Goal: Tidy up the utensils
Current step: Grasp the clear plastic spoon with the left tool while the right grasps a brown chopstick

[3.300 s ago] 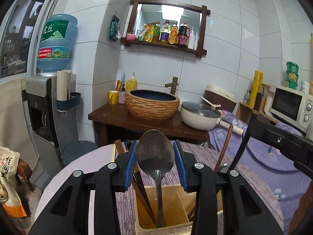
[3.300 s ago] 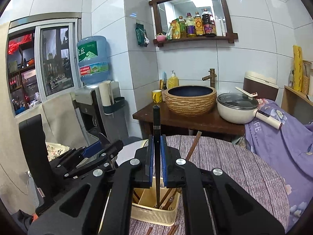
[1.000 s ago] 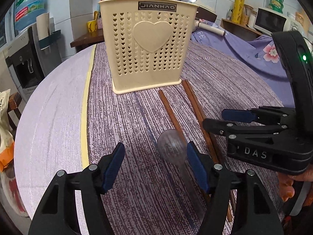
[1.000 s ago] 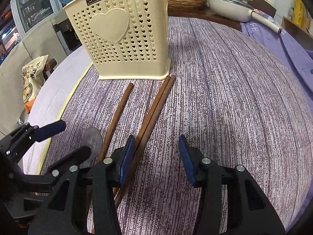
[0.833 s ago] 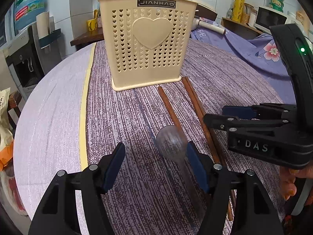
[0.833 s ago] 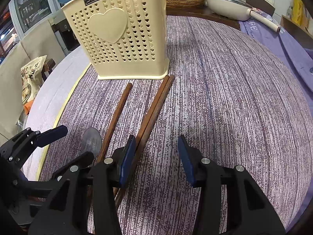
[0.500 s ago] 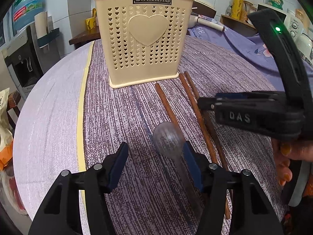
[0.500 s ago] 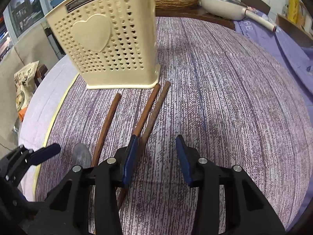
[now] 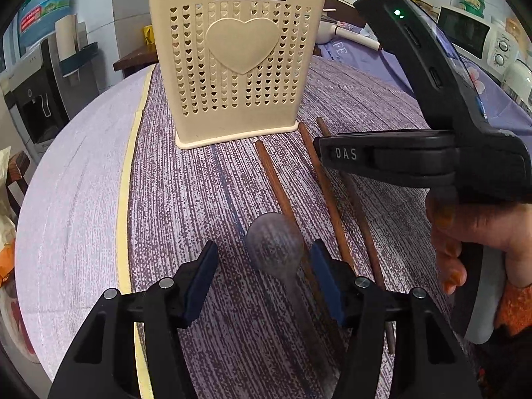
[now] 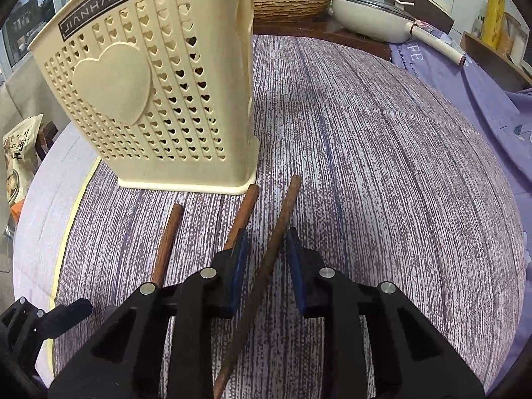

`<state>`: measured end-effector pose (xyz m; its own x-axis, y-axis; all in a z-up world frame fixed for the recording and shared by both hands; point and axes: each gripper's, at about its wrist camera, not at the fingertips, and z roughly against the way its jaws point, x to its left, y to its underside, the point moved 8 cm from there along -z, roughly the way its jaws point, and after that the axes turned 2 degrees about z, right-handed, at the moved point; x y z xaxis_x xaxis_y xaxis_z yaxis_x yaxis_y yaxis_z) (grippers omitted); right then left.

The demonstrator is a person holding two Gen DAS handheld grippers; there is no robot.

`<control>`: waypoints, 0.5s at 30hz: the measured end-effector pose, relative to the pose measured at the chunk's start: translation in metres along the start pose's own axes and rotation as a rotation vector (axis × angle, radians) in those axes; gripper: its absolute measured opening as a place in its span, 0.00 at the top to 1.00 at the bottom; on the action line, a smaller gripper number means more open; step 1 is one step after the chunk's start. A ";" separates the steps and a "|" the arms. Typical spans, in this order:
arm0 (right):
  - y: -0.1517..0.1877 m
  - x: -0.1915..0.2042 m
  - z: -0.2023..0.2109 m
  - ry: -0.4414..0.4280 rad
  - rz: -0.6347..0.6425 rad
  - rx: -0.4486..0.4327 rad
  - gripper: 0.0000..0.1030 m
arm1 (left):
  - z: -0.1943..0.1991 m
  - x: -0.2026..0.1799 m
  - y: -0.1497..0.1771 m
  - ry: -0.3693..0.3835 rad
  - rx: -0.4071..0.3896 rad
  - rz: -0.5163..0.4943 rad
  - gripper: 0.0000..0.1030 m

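A cream heart-pattern utensil basket [image 9: 239, 66] [image 10: 149, 99] stands on the purple striped tablecloth, with spoons and chopsticks poking out of its top. Three brown chopsticks lie in front of it. The rightmost chopstick [image 10: 279, 229] [image 9: 359, 212] runs between the jaws of my right gripper [image 10: 267, 242] [image 9: 382, 156]. Those jaws are closing, with a small gap on each side. A metal spoon [image 9: 274, 242] lies on the cloth between the fingers of my open left gripper [image 9: 264, 266], nearer the right finger and untouched. The other two chopsticks [image 10: 244, 212] [image 10: 166, 236] lie to the left.
A yellow strip [image 9: 124, 199] runs along the cloth's left edge, where the round table curves away. Behind stand a woven basin [image 10: 289, 0], a lidded white pot [image 10: 369, 16], a water dispenser [image 9: 43, 93] and a microwave [image 9: 465, 33]. A hand [image 9: 472, 232] holds the right gripper.
The right gripper has slid forward toward the basket and over the rightmost chopstick, and its jaws have narrowed around it. The left gripper has narrowed slightly and stayed over the spoon.
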<state>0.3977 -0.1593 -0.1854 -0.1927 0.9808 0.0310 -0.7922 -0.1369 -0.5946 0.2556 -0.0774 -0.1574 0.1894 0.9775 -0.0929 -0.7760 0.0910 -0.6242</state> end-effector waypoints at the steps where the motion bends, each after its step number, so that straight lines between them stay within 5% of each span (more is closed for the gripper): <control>1: 0.000 -0.001 0.000 -0.001 -0.001 0.000 0.76 | -0.001 0.000 -0.001 0.002 0.000 0.006 0.44; 10: -0.003 -0.003 -0.004 0.004 -0.016 -0.004 0.85 | -0.003 -0.003 -0.005 -0.003 -0.007 0.033 0.63; 15: -0.006 -0.008 -0.006 -0.014 -0.038 -0.008 0.88 | -0.004 -0.003 -0.006 0.011 -0.005 0.040 0.65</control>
<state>0.4080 -0.1658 -0.1869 -0.1707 0.9832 0.0651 -0.7943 -0.0982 -0.5996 0.2617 -0.0819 -0.1565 0.1649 0.9782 -0.1262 -0.7803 0.0511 -0.6233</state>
